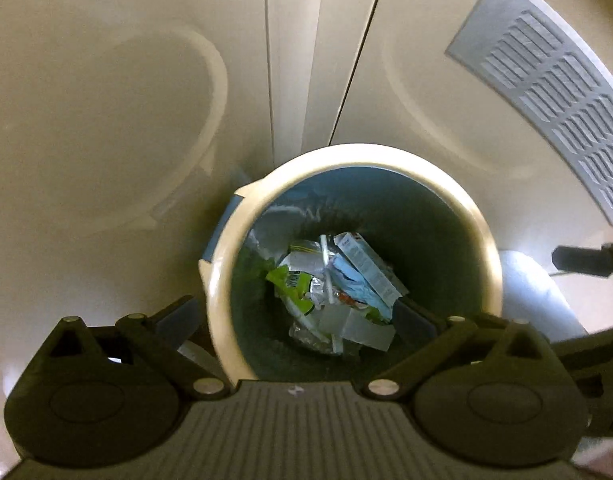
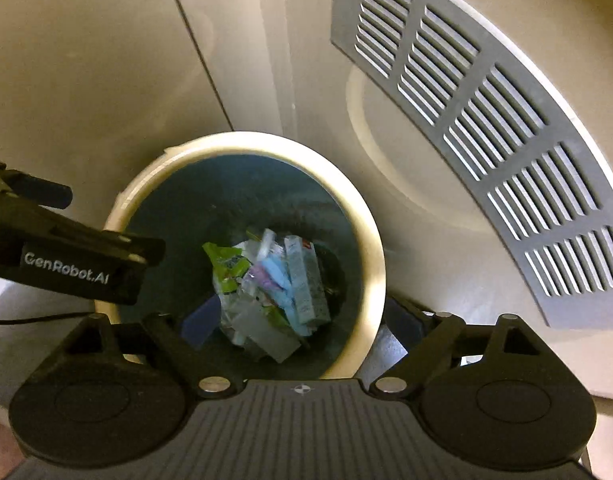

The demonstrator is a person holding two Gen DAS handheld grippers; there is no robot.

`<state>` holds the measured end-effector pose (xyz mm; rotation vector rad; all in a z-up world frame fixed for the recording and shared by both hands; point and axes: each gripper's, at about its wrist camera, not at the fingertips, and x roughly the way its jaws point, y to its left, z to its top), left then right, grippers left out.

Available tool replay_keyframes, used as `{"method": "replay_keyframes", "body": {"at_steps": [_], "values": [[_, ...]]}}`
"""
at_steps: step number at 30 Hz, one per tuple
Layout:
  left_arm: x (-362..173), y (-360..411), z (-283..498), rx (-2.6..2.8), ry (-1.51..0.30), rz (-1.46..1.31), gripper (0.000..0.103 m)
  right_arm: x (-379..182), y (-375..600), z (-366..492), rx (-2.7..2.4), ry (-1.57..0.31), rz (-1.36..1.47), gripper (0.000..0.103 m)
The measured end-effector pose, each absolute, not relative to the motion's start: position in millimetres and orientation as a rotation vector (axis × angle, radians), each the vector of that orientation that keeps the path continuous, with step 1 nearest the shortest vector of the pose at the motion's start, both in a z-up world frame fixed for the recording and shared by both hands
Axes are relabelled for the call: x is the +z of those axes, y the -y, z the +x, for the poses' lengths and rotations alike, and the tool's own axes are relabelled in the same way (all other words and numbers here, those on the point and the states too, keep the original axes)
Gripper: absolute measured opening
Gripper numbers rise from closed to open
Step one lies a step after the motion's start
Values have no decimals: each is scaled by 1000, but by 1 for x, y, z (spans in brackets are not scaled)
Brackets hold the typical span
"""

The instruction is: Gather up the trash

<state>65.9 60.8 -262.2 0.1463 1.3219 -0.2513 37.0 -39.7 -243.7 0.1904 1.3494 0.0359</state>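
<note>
While both point down into the same bin, the two hand-held grippers carry nothing. Left hand-held gripper (image 1: 294,316): jaws spread wide, straddling the near rim, one blue-padded finger outside the bin, the other inside, nothing between them. Right hand-held gripper (image 2: 302,320): likewise spread wide and empty, one pad inside the bin, the other outside past the rim; the left unit's black body, marked "GenRobot.AI", shows at the left edge of this view.

One trash bin (image 1: 482,236): round, cream rim, dark teal inside wall, blue outside.

Trash pile (image 1: 338,292) lies at the bottom of the bin, loosely heaped. Countable pieces: one green-and-white crinkled wrapper (image 2: 222,264), one light blue piece (image 2: 278,276), one long printed carton (image 2: 306,280), several clear plastic scraps; exact total cannot be told.

Behind: cream cabinet doors (image 1: 106,100), one grey slatted vent grille (image 2: 486,120).
</note>
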Motion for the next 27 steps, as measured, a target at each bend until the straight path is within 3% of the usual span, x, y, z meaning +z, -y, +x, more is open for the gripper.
{"method": "replay_keyframes", "body": {"at_steps": [7, 27], "values": [[-202, -83, 11, -232, -1203, 133, 103, -180, 24, -6, 96, -1202, 168, 94], [-168, -77, -64, -191, -1034, 225, 103, -122, 14, -72, 60, -1048, 97, 97]]}}
